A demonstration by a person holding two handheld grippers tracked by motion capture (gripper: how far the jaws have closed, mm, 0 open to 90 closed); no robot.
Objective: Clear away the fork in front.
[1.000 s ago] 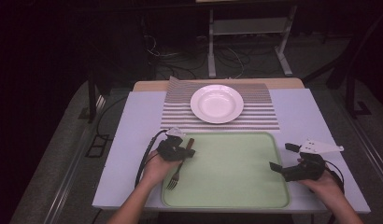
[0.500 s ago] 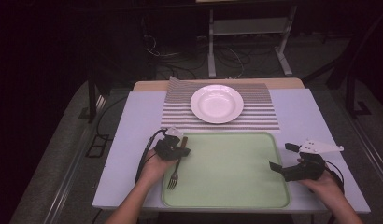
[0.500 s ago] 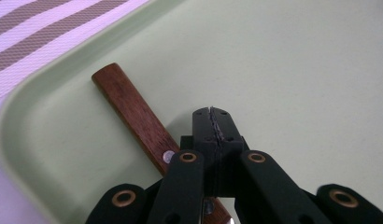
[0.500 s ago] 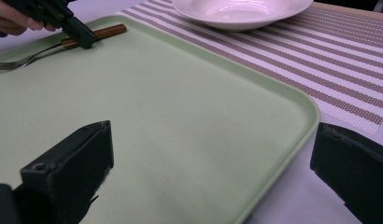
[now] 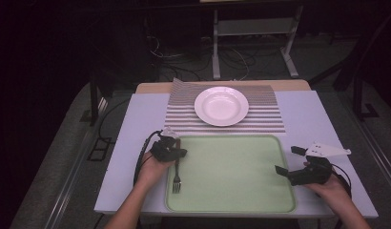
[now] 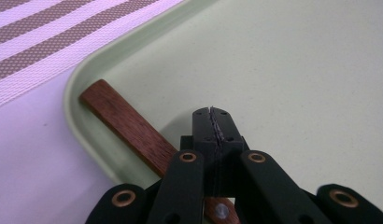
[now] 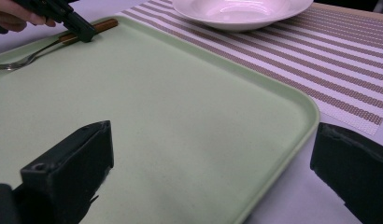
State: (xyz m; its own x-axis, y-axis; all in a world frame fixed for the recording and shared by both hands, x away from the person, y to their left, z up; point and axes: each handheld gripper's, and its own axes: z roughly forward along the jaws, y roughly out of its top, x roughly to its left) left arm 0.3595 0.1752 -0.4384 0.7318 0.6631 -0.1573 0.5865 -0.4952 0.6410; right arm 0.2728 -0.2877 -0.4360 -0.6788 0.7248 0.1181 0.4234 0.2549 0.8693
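A fork (image 5: pixel 176 180) with a brown wooden handle (image 6: pixel 124 121) lies along the left edge of a pale green tray (image 5: pixel 231 176), tines toward me. My left gripper (image 5: pixel 180 152) rests over that handle near the tray's far left corner. Its jaws are shut flat together (image 6: pixel 212 116) with nothing between the tips, and the handle runs beneath them. In the right gripper view its tip (image 7: pixel 86 34) sits on the fork (image 7: pixel 35 53). My right gripper (image 5: pixel 289 161) hovers wide open at the tray's right rim (image 7: pixel 292 140), with nothing in it.
A white plate (image 5: pixel 221 106) stands on a striped placemat (image 5: pixel 270 119) behind the tray. The pale tabletop (image 5: pixel 136 129) shows on both sides of the tray. Cables and a metal stand (image 5: pixel 251 28) lie on the dark floor beyond.
My left gripper has shifted a little to the left, toward the tray's corner, over the fork handle. The fork and my right gripper have stayed where they were.
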